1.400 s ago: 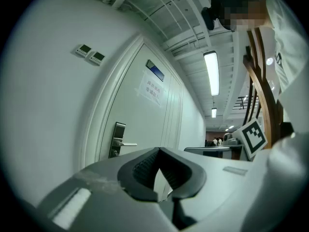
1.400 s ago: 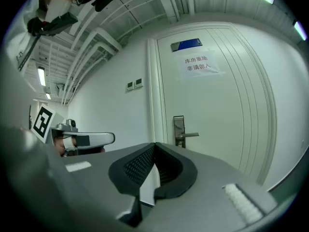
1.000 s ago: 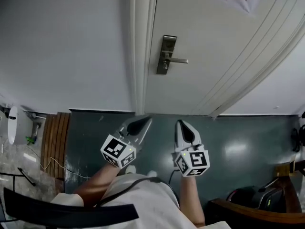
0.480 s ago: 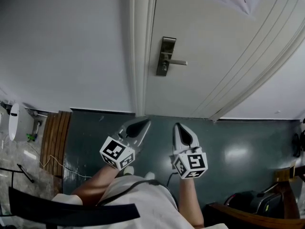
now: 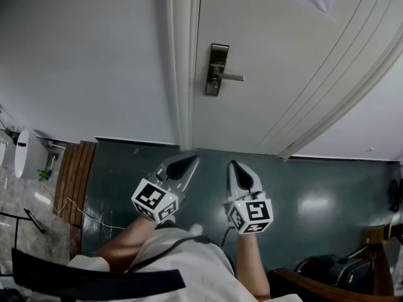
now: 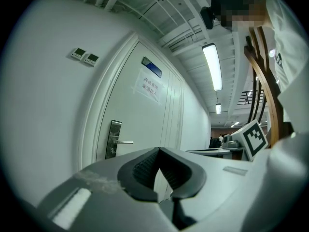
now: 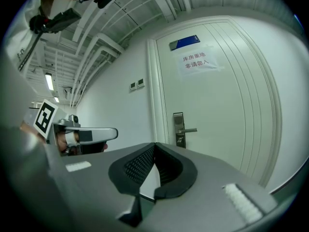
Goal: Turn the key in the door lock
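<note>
- Left hand-held gripper (image 5: 186, 163) and right hand-held gripper (image 5: 237, 167) are side by side, both clenched empty.
- Door lock (image 5: 217, 69) on the white door (image 5: 283, 61) is well apart from both.

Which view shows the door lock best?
The right gripper view: it faces the lock almost straight on. The left gripper view sees it slanted from the side; the head view sees it from above.
</note>
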`<state>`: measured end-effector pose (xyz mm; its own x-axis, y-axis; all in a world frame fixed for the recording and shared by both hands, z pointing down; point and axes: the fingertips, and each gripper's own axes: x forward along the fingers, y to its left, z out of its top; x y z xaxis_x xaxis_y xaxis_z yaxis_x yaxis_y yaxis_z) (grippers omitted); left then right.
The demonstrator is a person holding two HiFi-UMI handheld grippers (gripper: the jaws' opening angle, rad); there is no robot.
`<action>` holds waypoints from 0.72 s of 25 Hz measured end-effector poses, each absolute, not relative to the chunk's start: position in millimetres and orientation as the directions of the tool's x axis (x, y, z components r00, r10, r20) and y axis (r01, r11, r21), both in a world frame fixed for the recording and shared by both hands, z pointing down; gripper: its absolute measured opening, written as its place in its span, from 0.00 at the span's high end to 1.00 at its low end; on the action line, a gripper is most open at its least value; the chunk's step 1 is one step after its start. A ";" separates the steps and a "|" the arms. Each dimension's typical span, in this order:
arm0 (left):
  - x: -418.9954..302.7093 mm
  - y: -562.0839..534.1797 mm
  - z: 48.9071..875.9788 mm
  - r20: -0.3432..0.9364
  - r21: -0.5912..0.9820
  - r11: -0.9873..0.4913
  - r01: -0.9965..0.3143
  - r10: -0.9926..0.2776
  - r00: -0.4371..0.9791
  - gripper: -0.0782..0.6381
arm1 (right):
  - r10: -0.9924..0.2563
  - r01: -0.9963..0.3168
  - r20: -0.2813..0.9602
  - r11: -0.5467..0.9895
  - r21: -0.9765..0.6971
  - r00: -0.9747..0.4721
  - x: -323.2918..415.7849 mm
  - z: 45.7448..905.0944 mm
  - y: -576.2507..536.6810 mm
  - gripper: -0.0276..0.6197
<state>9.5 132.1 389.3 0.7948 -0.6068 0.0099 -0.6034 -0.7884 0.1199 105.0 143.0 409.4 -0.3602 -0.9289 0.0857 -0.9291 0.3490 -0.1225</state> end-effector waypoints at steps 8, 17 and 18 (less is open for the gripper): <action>18.7 146.5 396.6 0.022 0.120 -0.772 -0.624 -0.626 0.780 0.88 | -0.919 -0.920 0.096 0.369 -0.135 -0.383 114.4 421.3 157.9 0.94; 24.6 141.7 398.1 0.029 0.108 -0.768 -0.632 -0.633 0.774 0.88 | -0.916 -0.917 0.103 0.371 -0.148 -0.387 120.9 429.7 155.3 0.94; 25.6 140.0 398.2 0.027 0.108 -0.768 -0.631 -0.632 0.774 0.88 | -0.917 -0.918 0.105 0.368 -0.149 -0.385 122.3 430.7 153.5 0.94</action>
<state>25.6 140.0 398.2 0.7744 -0.6321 0.0271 -0.6309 -0.7682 0.1084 122.3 153.5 430.7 -0.3850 -0.9170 0.1047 -0.9177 0.3683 -0.1486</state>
